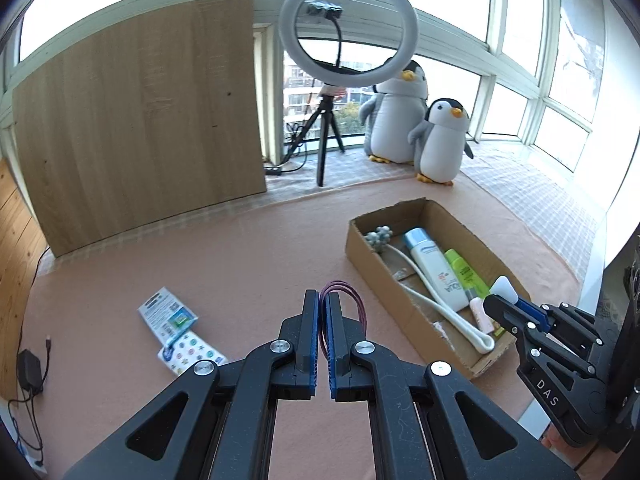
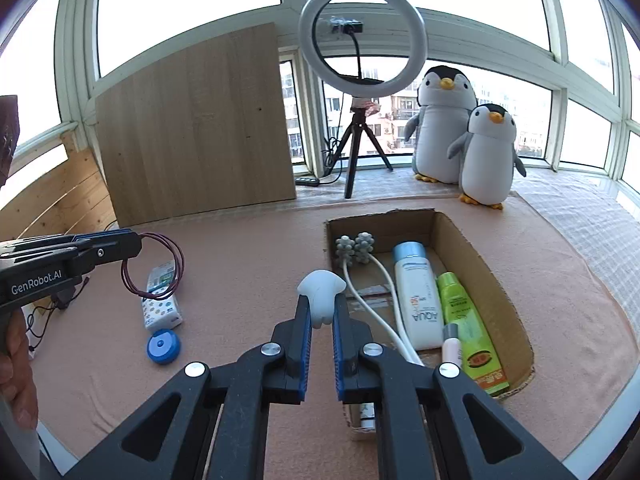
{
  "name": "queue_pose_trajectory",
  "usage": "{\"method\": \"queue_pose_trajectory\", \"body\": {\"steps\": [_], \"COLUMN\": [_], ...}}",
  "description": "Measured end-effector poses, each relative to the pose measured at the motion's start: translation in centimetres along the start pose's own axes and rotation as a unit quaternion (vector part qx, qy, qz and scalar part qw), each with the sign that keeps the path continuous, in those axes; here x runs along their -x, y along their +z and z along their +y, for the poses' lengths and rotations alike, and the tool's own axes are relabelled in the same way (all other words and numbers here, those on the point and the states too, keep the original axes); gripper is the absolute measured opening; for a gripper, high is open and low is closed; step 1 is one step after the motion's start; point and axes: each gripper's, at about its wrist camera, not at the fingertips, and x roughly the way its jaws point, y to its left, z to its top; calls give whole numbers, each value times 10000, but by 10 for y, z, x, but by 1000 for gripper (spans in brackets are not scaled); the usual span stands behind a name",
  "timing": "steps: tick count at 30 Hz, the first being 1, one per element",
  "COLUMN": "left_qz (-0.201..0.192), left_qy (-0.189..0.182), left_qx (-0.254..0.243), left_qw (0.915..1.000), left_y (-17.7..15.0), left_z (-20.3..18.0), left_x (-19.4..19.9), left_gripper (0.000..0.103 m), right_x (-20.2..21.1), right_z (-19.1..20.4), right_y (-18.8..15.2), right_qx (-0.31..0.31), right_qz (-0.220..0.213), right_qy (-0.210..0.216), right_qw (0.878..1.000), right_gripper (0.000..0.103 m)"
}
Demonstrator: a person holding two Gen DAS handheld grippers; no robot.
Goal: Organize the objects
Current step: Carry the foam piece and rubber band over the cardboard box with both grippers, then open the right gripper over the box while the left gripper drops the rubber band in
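My left gripper (image 1: 323, 298) is shut on a dark red wire loop (image 1: 354, 294), which sticks out past its tips above the pink mat. The right wrist view shows that left gripper (image 2: 136, 245) at the left edge, with the loop (image 2: 154, 266) hanging from it. A small white soft piece with a rounded cap (image 2: 322, 292) is clamped in my right gripper (image 2: 320, 304), just left of the cardboard box (image 2: 480, 272). From the left wrist, the right gripper (image 1: 505, 306) hovers over the near end of the box (image 1: 392, 292), holding the white piece (image 1: 505, 285).
The box holds a white roller massager (image 2: 360, 248), a white AQUA bottle (image 2: 416, 300), a green tube (image 2: 468, 320) and a small pink tube (image 2: 451, 346). Printed packets (image 1: 170, 314) and a blue disc (image 2: 163, 345) lie on the mat. Behind stand a wooden board (image 1: 140, 120), a ring light (image 1: 348, 36) and two plush penguins (image 2: 486, 156).
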Motion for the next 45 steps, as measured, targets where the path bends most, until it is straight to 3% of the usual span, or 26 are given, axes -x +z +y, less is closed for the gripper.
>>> {"method": "queue_pose_trajectory", "body": {"steps": [11, 33, 35, 37, 39, 45], "left_qz": [54, 367, 428, 377, 197, 233], "left_qy": [-569, -915, -880, -810, -726, -522], "left_qx": [-530, -635, -653, -627, -608, -483], "left_qw": [9970, 9931, 9931, 9940, 9953, 9972], "left_y": [32, 50, 49, 47, 46, 40], "left_z": [-76, -123, -124, -123, -119, -92], "left_x": [-43, -101, -105, -105, -100, -94], "left_gripper": [3, 4, 20, 67, 75, 76], "right_x": [5, -21, -23, -22, -20, -20], "right_z": [-61, -97, -98, -98, -97, -90], "right_y": [-3, 3, 2, 1, 1, 5], "right_qx": [-458, -553, -522, -519, -505, -436], "right_qz": [-4, 208, 277, 244, 247, 218], "right_qy": [-503, -493, -527, -583, -598, -612], "right_qw": [9977, 9970, 9969, 9967, 9966, 9969], "right_gripper": [9, 9, 13, 28, 31, 31]}}
